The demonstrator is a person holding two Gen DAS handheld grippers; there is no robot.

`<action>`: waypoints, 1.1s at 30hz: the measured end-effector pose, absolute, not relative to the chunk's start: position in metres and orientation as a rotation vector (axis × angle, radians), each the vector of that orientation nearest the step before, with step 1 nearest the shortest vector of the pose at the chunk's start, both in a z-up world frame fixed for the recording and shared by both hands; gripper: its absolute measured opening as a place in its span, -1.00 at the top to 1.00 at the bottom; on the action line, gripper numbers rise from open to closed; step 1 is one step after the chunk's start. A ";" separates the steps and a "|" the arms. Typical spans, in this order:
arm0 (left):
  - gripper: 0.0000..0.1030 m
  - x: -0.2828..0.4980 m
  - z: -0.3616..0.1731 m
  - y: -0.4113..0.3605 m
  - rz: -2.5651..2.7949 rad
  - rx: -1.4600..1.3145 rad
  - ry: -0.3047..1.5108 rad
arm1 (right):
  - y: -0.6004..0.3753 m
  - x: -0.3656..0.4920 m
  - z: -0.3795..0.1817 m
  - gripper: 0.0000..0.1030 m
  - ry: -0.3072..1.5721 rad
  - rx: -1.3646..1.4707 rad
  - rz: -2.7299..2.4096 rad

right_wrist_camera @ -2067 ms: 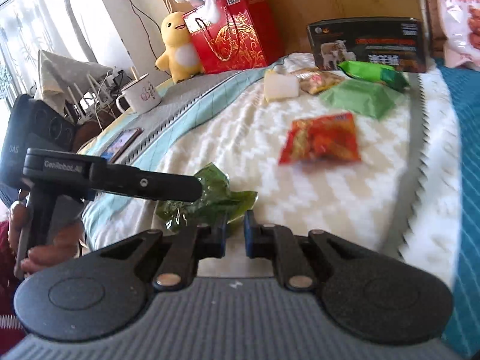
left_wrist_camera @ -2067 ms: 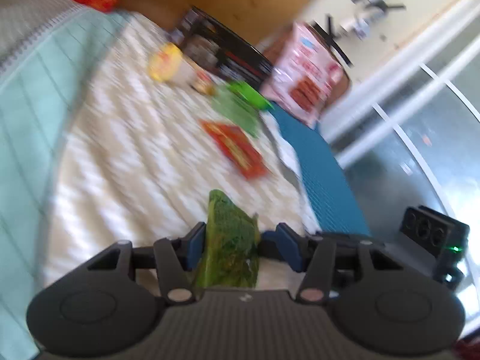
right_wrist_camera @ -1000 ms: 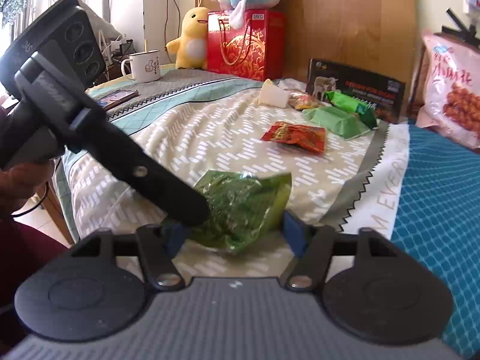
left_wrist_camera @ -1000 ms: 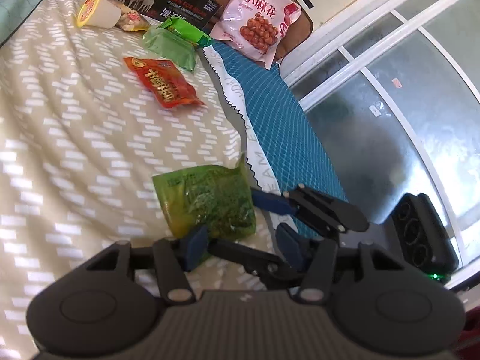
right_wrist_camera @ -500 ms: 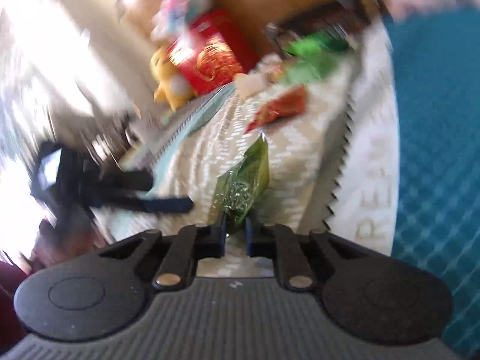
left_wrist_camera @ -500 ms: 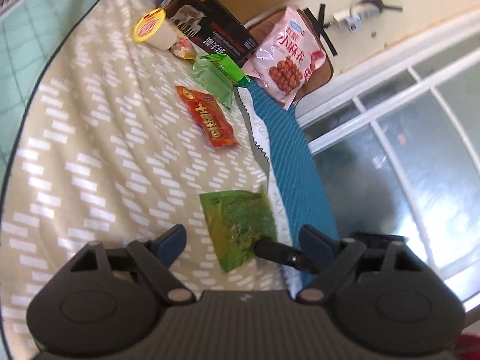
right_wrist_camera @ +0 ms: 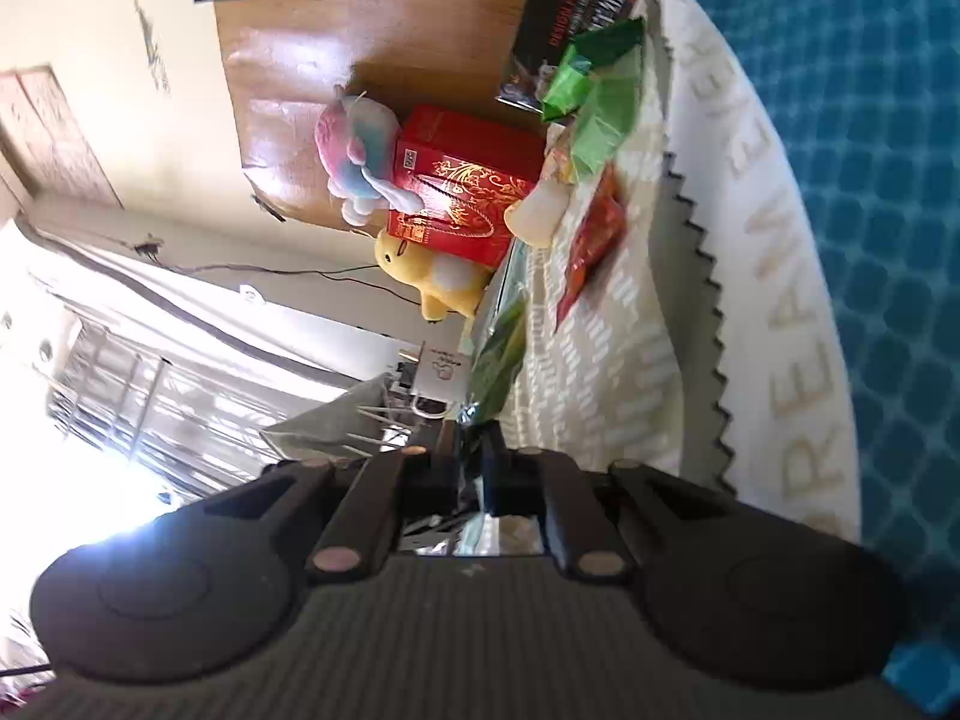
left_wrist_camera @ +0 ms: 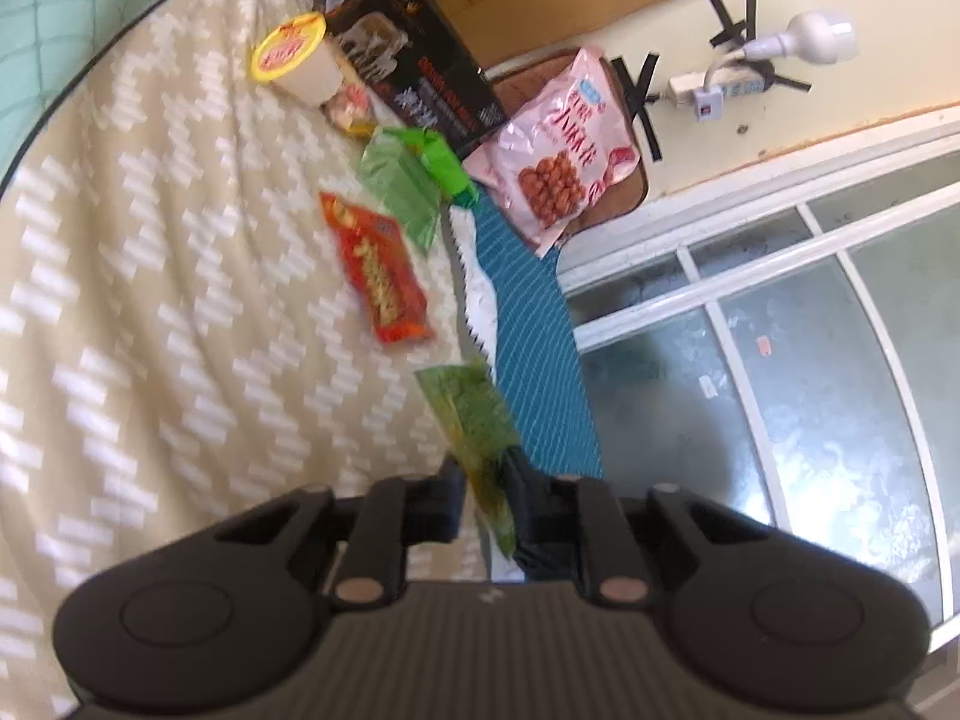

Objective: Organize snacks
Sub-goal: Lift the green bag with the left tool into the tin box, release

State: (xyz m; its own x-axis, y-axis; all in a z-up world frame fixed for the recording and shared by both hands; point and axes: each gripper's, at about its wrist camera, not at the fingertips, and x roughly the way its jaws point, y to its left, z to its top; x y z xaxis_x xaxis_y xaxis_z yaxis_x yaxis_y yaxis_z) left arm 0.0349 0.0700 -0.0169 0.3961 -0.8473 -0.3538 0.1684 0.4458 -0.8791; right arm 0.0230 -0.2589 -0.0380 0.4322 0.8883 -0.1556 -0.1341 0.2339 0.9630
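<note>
My left gripper (left_wrist_camera: 485, 483) is shut on a dark green snack packet (left_wrist_camera: 474, 414), held edge-on above the bed's near right side. My right gripper (right_wrist_camera: 469, 453) is shut on a green packet (right_wrist_camera: 501, 354), seen edge-on; I cannot tell if it is the same one. On the patterned bedspread (left_wrist_camera: 150, 300) lie a red packet (left_wrist_camera: 378, 270), light green packets (left_wrist_camera: 402, 180), a yellow-lidded cup (left_wrist_camera: 294, 60) and a black box (left_wrist_camera: 414, 72). A pink bag (left_wrist_camera: 558, 150) leans at the back.
A teal blanket (right_wrist_camera: 870, 180) covers the bed's right side. A red gift bag (right_wrist_camera: 462, 192) and plush toys (right_wrist_camera: 432, 276) stand by the wooden headboard. A white mug (right_wrist_camera: 441, 372) sits on a side table. A window (left_wrist_camera: 780, 360) is on the right.
The left gripper, open half a second ago, has shut on the green packet. Both views have rolled, and the packet now hangs edge-on between the fingers. The right gripper stays shut.
</note>
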 end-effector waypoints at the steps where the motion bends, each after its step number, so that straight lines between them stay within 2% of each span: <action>1: 0.80 0.038 -0.013 0.070 -0.761 -0.858 0.931 | -0.261 0.028 -0.035 0.84 0.850 1.083 0.829; 9: 0.77 0.094 0.043 0.052 -0.735 -0.610 0.829 | -0.230 0.066 0.044 0.83 0.628 0.546 0.709; 13: 0.76 0.141 0.069 0.039 -0.737 -0.512 0.771 | -0.219 0.093 0.068 0.83 0.517 0.364 0.621; 21: 0.76 0.243 0.087 0.012 -0.659 -0.396 0.739 | -0.213 0.197 0.069 0.83 0.450 0.259 0.519; 33: 0.76 0.346 0.064 -0.012 -0.574 -0.338 0.779 | -0.215 0.296 0.046 0.83 0.491 0.246 0.456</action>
State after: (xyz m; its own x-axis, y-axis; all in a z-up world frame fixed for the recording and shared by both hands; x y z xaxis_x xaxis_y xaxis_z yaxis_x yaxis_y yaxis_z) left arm 0.3460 -0.0123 0.0641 0.5718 -0.5990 -0.5606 0.3581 0.7970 -0.4863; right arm 0.2964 -0.2149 0.0465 0.7847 0.4762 -0.3969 -0.3603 0.8714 0.3330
